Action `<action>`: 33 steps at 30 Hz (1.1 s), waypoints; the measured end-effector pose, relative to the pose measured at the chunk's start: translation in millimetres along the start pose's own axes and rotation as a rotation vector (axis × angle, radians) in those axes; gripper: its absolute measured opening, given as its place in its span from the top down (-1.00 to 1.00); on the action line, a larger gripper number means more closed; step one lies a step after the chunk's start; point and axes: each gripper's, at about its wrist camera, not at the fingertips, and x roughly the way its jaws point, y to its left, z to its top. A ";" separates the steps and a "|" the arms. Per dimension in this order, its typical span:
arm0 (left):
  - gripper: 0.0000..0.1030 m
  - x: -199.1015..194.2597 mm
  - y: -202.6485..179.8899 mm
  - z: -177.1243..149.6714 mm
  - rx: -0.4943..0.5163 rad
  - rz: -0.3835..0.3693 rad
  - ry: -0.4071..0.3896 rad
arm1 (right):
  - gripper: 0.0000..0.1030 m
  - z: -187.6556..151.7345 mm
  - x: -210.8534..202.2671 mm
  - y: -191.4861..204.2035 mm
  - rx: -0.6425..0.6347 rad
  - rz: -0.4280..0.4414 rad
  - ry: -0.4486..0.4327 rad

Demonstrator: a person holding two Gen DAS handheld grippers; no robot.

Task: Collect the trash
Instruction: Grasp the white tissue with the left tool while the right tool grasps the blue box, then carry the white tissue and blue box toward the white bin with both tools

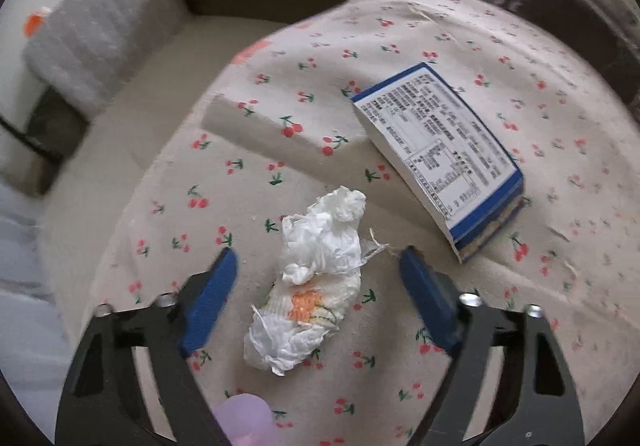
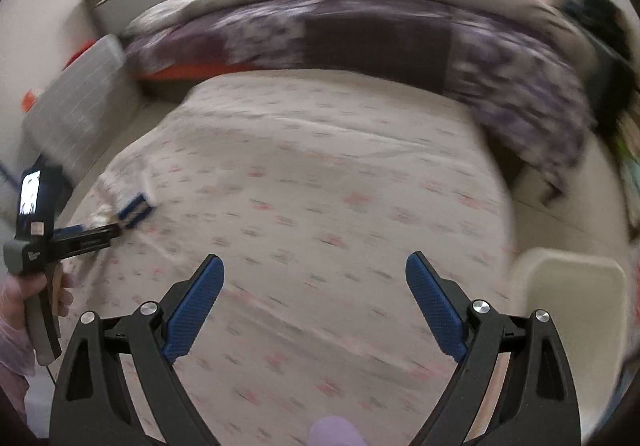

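A crumpled white tissue [image 1: 316, 278] with an orange print lies on the cherry-patterned bedsheet [image 1: 420, 46]. My left gripper [image 1: 318, 260] hangs over it with its blue fingers on either side and gaps to both pads, so it is open. To the upper right of the tissue rests a blue-and-white carton [image 1: 440, 154]. My right gripper [image 2: 314, 266] is open above bare sheet, nothing between its fingers. In the blurred right wrist view the left gripper [image 2: 108, 232] reaches in from the left by the carton [image 2: 134, 208], held by a gloved hand [image 2: 16, 298].
A grey quilted pillow [image 1: 96, 26] leans at the far left. A purple patterned blanket [image 2: 360, 34] is bunched along the far side of the bed. A cream plastic bin [image 2: 572, 302] stands at the right beside the bed.
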 end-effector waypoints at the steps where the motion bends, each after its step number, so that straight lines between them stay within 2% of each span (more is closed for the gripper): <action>1: -0.43 -0.1 4.3 -1.8 0.033 -0.007 0.005 | -0.74 8.5 12.2 15.2 -0.012 0.035 0.011; 2: -0.42 -0.7 8.0 -5.4 0.072 -0.020 0.002 | -0.74 16.6 23.9 30.8 -0.024 0.065 0.020; 4: -0.17 -3.1 12.6 -12.9 0.105 -0.051 -0.026 | -0.74 31.8 45.3 67.1 -0.083 0.103 0.020; 6: 0.27 -5.8 20.8 -19.6 0.122 -0.072 -0.046 | -0.74 40.6 63.4 101.0 -0.167 0.125 0.023; 9: 0.27 -11.8 32.6 -30.5 0.131 -0.040 -0.075 | -0.74 45.7 89.9 145.7 -0.270 0.155 0.065; 13: 0.27 -15.5 59.8 -58.8 0.059 -0.057 -0.134 | -0.74 46.5 122.1 186.6 -0.355 0.135 0.110; 19: 0.27 -30.4 108.4 -90.3 -0.108 -0.035 -0.210 | -0.74 50.6 157.1 210.6 -0.407 0.083 0.134; 21: 0.27 -31.6 124.1 -96.5 -0.168 -0.043 -0.221 | -0.74 48.4 163.5 217.7 -0.442 0.048 0.112; 22: 0.27 -30.5 128.7 -97.0 -0.189 -0.045 -0.223 | -0.74 47.9 163.2 221.1 -0.458 0.045 0.095; 24: 0.27 -30.9 136.9 -98.1 -0.228 -0.042 -0.233 | -0.46 46.5 161.3 227.4 -0.481 0.054 0.075; 25: 0.27 -32.3 140.5 -98.9 -0.246 -0.037 -0.239 | -0.07 46.3 159.1 230.7 -0.493 0.050 0.067; 28: 0.27 -43.7 149.6 -102.5 -0.292 -0.013 -0.254 | -0.07 51.2 148.2 241.9 -0.504 0.069 0.061; 33: 0.27 -76.1 166.0 -95.5 -0.362 0.028 -0.287 | -0.07 61.9 92.3 256.3 -0.479 0.155 -0.031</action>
